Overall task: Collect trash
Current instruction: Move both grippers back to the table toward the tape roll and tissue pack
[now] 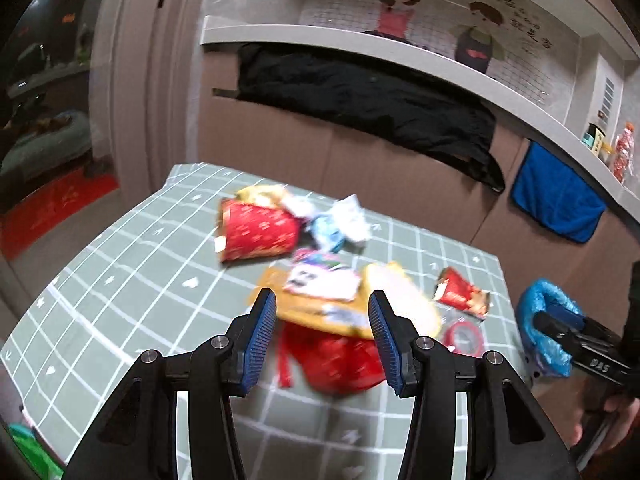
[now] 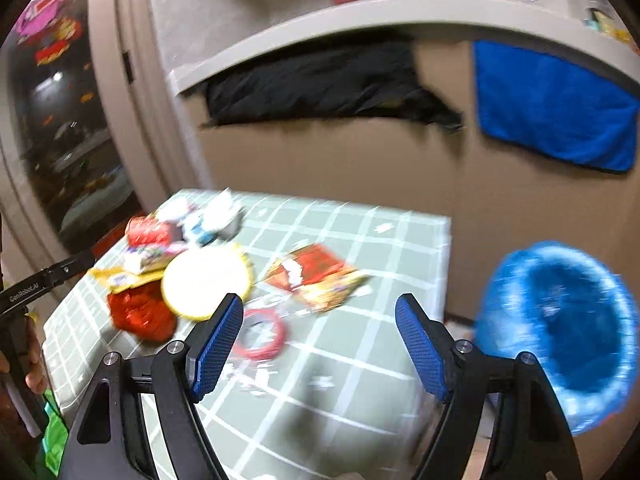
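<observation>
Collecting looks barely begun. All the trash [image 1: 320, 280] lies on the table [image 1: 120, 280], a red cup [image 1: 260, 232] at its far side, and the blue-lined bin [image 2: 560, 328] stands beside the table. The left gripper [image 1: 322, 340] and right gripper [image 2: 320, 344] hang released, both empty.

Motion blur obscures print on the red cup [image 1: 258, 232] and wrappers [image 2: 316, 276]; blue-lined bin [image 2: 568, 332] cut off at frame edge.

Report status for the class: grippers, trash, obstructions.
Left gripper open, empty. Right gripper open, empty. Trash pile uncollected on table; blue-lined bin beside it. Nothing obstructing.
</observation>
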Demonstrator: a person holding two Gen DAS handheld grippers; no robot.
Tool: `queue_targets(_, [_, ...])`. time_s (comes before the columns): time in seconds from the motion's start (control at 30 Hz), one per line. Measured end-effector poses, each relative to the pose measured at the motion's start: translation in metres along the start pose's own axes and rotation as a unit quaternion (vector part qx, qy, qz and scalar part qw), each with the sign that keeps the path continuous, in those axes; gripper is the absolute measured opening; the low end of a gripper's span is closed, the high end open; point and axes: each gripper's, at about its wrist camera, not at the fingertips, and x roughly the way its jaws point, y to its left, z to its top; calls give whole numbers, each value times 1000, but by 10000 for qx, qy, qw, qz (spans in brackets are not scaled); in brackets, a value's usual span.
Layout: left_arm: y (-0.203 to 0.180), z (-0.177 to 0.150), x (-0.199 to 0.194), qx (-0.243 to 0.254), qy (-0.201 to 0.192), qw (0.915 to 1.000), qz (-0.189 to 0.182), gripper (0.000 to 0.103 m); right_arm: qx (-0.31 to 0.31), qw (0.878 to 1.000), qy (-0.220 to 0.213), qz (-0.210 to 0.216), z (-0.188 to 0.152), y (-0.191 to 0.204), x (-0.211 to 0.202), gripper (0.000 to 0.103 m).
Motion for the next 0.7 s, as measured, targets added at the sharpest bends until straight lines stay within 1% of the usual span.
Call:
queue_targets(0.07, [11,-5,0,12,41,10000,76,49,-92,9998,168,85,-3,18,15,76])
queue_targets(0.13, [17,-10,2,-36,112,9999,61,49,-174,9992,366,65,-6,31,33,74])
queue_targets(0.2, [21,-14,4,-105,180,9998,1,49,-184,9980,602,-28,-9,41,54,65])
queue_targets(0.23, [23,-15,5,-133,212,9997,-39,49,-118,9973,719,-89,-11,46,68,64])
queue_targets(0.27, [25,-17,6,-155,248,9995,-96,49,-118,9973,719,-89,-11,46,68,64])
queue_targets(0.4, [25,-18,8,-183,304,9988,-334,49,8,9957,900,-198,-14,49,93,64])
queue_targets(0.47, [24,-16,8,-216,281,9985,-419,49,-20,9940,1044,-323,-17,50,103,67])
queue_targets(0.57, [25,-15,8,-323,291,9976,-533,49,-89,9935,1076,-356,-19,51,105,67])
queue_targets(0.63, [24,-15,8,-337,297,9973,-578,49,-161,9931,1103,-355,-20,50,103,65])
queue_targets(0.7, [21,-14,7,-270,295,9974,-592,49,-185,9928,1145,-305,-22,49,100,56])
